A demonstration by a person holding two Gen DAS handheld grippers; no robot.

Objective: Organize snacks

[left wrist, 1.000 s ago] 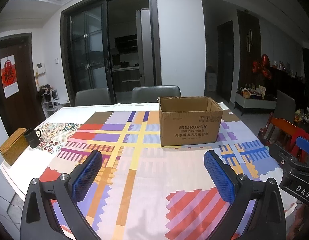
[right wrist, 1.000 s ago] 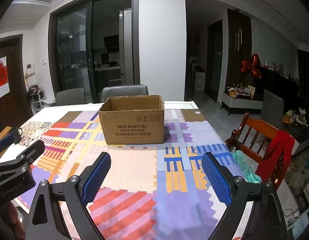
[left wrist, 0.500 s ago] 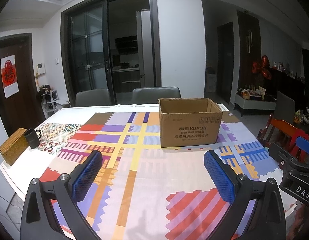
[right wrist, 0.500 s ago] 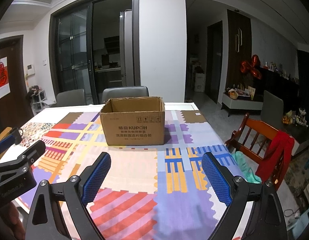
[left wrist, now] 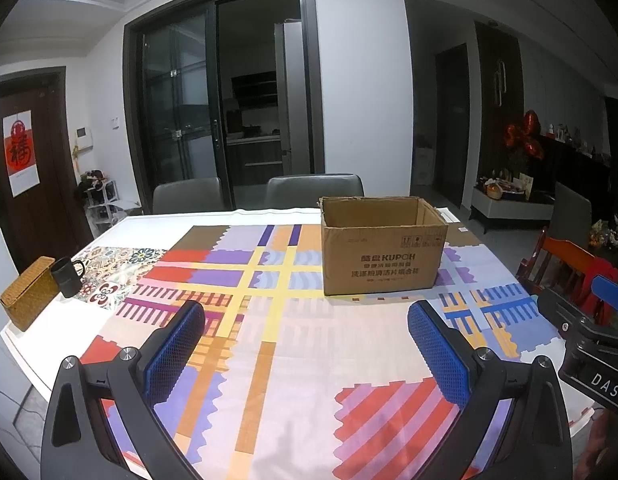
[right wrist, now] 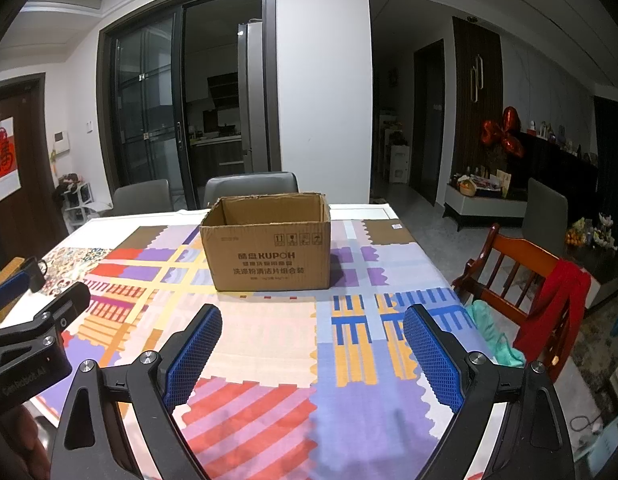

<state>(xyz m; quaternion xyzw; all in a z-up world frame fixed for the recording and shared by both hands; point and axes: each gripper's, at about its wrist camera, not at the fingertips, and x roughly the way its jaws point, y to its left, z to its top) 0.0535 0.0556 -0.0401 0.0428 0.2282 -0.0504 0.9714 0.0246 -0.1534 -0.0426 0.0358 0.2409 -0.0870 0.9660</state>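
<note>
Left gripper (left wrist: pixel 305 344): jaws wide apart, empty.
Right gripper (right wrist: pixel 312 346): jaws wide apart, empty.
Cardboard box (left wrist: pixel 383 256): open-topped, frame centre, on surface (left wrist: pixel 309 360).

The right gripper (right wrist: pixel 312 338) hangs spread wide (nothing between its pads) over the tablecloth (right wrist: pixel 373 396), cardboard box (right wrist: pixel 269 258) straight ahead.

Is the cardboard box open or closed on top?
Open: the cardboard box stands upright, its top uncovered, inner walls visible. Contents cannot be seen.
</note>
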